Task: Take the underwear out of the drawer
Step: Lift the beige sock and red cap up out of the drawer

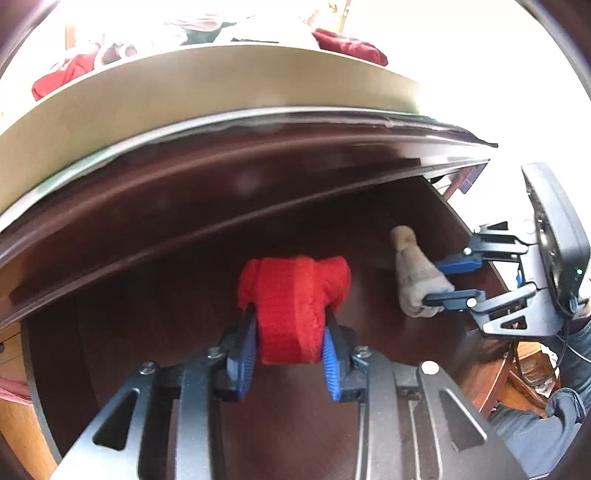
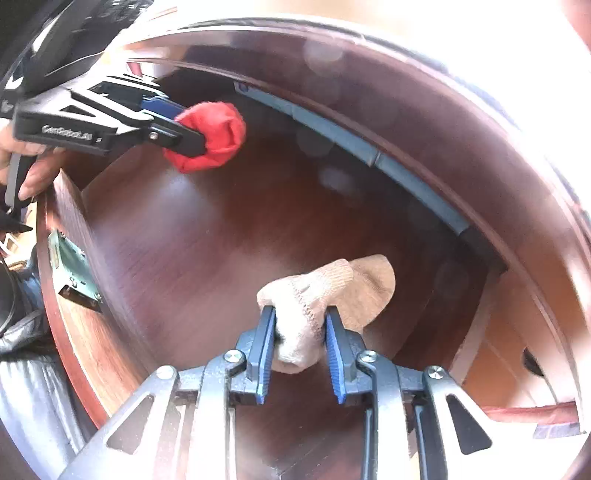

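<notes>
Over the drawer (image 2: 229,236) floor — jaws pinch red roll (image 1: 291,310), beige, perhaps sock (image 2: 325,306)

A pale worktop edge (image 1: 207,85) curves across the top, carrying heaped clothes: red garments (image 1: 351,46), something dark green (image 1: 201,33) and pale pink fabric (image 1: 118,50).

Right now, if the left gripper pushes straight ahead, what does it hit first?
Probably the dark wooden drawer's back wall. The left gripper holds a red rolled cloth bundle, with nothing visible between them. Depth is unclear.
</notes>
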`<state>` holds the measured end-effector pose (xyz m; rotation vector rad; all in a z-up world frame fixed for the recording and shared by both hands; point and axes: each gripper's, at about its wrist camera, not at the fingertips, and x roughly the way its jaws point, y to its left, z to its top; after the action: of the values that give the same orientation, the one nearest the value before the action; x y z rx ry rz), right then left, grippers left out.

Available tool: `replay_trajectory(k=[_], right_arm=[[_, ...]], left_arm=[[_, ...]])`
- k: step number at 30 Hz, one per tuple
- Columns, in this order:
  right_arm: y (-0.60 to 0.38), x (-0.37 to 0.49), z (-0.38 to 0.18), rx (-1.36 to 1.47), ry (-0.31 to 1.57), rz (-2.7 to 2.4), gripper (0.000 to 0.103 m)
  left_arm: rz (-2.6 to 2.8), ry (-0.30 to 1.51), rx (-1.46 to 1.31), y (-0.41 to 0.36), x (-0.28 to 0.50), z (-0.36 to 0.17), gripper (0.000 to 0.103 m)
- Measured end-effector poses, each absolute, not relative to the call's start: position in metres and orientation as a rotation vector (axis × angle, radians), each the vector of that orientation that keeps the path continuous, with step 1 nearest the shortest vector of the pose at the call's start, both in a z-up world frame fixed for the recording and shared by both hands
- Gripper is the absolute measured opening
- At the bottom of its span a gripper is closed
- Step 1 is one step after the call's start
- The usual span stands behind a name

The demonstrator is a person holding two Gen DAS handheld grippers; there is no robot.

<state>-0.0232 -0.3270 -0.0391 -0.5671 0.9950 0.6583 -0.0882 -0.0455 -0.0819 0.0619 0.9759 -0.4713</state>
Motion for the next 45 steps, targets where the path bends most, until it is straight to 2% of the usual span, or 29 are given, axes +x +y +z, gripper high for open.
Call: replay_trajectory(k=[16, 30, 45], right_arm=[[-0.338, -0.06, -0.004, -0.521, 0.89, 0.639, 0.028], [-0.336, -0.094, 0.033, -0.392, 0.711, 0.73, 0.028], [-0.369, -0.098, 0.023, -0.33, 0.65, 0.74, 0.028]], left_arm=[[-0.405, 0.955, 0.11, -0.059, -0.091, -0.077, 0.03], [-0.343, 0.898, 0.097, -0.063, -0.096, -0.075, 0.03], [-0.294, 0.829, 0.067, -0.04, -0.107, -0.07, 0.03]])
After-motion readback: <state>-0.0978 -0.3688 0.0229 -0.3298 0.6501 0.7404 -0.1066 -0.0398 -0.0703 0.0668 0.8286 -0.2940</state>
